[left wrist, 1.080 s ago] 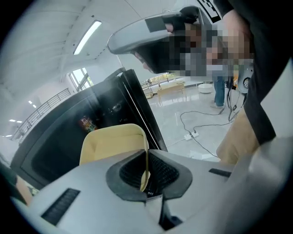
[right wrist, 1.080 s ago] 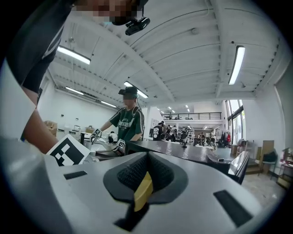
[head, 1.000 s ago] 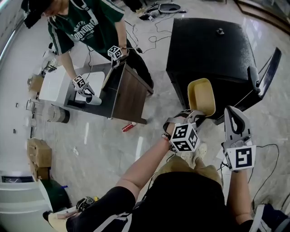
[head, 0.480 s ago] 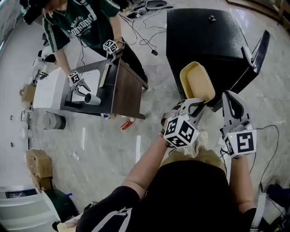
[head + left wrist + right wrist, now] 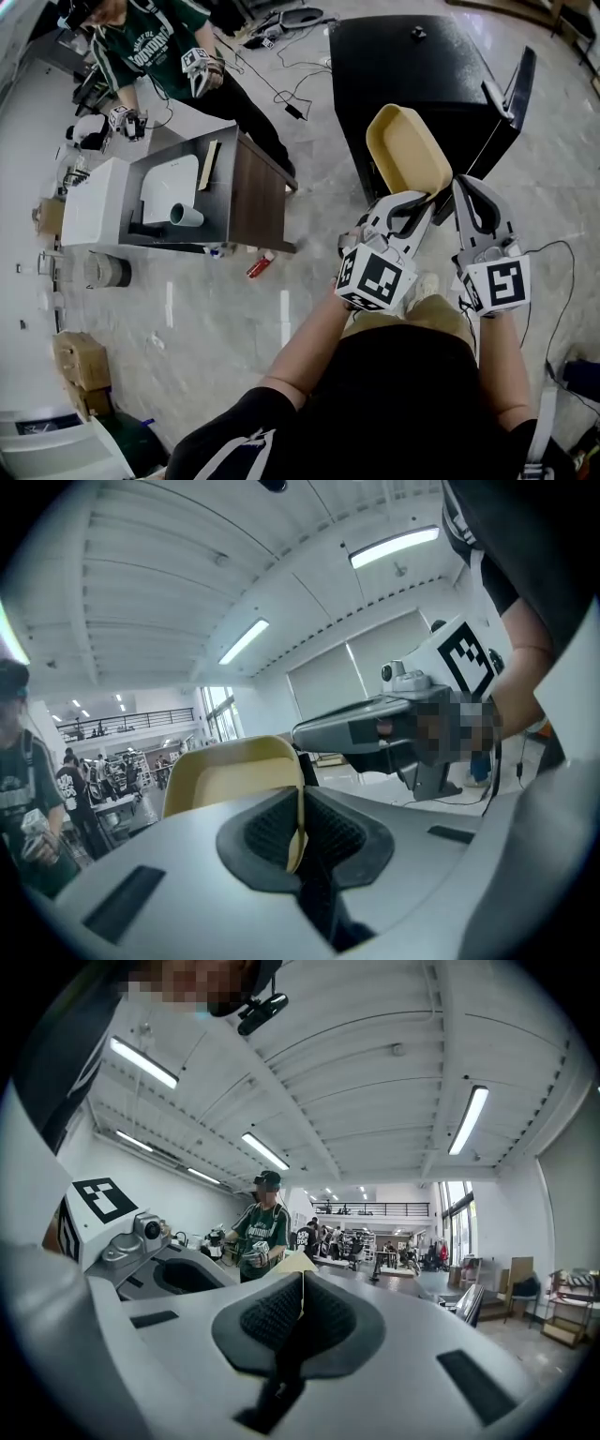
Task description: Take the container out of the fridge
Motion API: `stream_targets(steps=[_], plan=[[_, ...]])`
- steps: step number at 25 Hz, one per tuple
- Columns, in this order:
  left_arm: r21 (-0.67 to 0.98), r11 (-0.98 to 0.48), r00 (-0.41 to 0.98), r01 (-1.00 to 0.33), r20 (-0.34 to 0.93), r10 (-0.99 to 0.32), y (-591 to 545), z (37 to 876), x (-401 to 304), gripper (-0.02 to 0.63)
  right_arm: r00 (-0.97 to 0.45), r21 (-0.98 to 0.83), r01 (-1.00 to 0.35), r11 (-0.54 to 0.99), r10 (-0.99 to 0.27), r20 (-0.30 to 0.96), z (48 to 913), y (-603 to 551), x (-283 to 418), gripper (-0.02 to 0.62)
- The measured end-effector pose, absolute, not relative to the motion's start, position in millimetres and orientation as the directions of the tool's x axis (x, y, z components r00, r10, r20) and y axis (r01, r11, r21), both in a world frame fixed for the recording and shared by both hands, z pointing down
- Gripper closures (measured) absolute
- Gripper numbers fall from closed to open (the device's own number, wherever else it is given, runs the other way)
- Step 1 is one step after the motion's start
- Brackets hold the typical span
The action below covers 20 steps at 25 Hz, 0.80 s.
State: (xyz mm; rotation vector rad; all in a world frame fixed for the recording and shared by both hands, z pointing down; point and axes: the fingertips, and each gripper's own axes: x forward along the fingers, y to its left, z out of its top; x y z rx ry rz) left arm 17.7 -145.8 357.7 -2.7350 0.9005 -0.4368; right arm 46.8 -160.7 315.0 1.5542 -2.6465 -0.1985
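A shallow yellow container is held tilted up in front of the black fridge, whose door stands open at the right. My left gripper is shut on the container's near rim; in the left gripper view the yellow rim runs down between the pads. My right gripper is beside it at the container's right edge. In the right gripper view a thin yellow edge sits between the closed pads.
A second person in a green shirt stands at the far left behind a brown desk. A white cup lies on the desk. A red can lies on the floor, and cables run past the fridge.
The container and both grippers have moved up and closer to the fridge. The right gripper has closed in on the container's edge. The other person has drawn back from the desk.
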Motion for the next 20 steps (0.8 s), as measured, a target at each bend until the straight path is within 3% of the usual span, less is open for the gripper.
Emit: stream_targets(steps=[15,20], plan=[[-0.27,-0.659,0.695,-0.702,-0.057,-0.717,-165.0,296.3,1.4,0.571,-0.461,0.131,-0.884,0.45,-0.885,-0.072,292.9,-157.0,47.9,0.56],[-0.298,-0.635,0.683,-0.713,-0.087,-0.725,-159.6,288.1,1.9,0.571,-0.471,0.132,-0.878,0.459,-0.878,-0.08,292.1,-152.1,46.5,0.558]])
